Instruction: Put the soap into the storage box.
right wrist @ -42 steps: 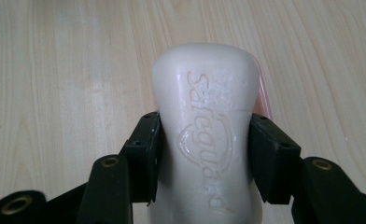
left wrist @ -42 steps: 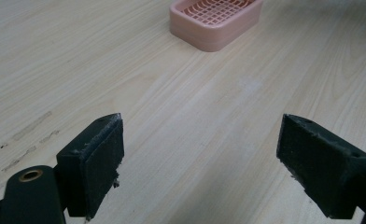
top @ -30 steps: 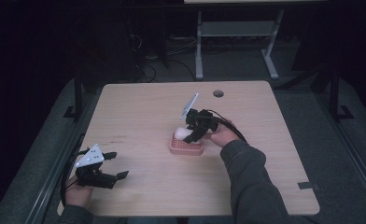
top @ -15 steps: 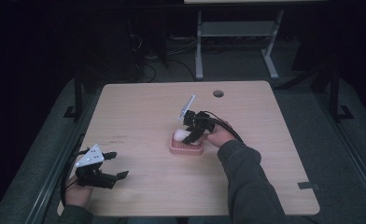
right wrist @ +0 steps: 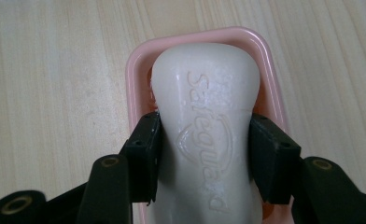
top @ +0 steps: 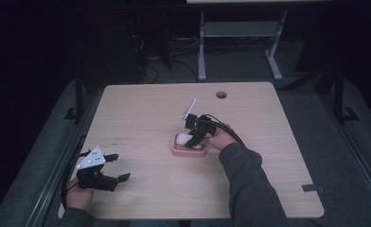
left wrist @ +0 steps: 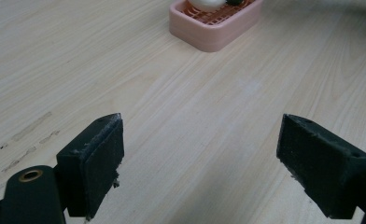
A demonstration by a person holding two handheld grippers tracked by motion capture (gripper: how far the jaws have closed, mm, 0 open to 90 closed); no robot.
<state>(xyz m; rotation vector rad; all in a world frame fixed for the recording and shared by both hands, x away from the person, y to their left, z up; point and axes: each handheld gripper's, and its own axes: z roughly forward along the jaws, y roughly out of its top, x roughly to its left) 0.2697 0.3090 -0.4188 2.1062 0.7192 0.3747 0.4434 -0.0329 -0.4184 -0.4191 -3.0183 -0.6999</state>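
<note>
Evidently the right gripper (right wrist: pixel 203 154) clamps the white soap bar (right wrist: pixel 204 116) over the pink soap dish (right wrist: pixel 270 70) for seating; left gripper (left wrist: pixel 204 158) idles open at seven o'clock

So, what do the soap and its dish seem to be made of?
Soap: a waxy, matte white bar with a logo pressed into it, so solid soap. Dish: probably moulded plastic, smooth pink with rounded corners and a slotted grid inside.

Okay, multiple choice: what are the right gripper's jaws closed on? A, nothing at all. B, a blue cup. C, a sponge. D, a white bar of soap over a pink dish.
D: in the right gripper view, the right gripper has its jaws pressed against both sides of the white bar of soap, which sits over the pink soap dish.
</note>
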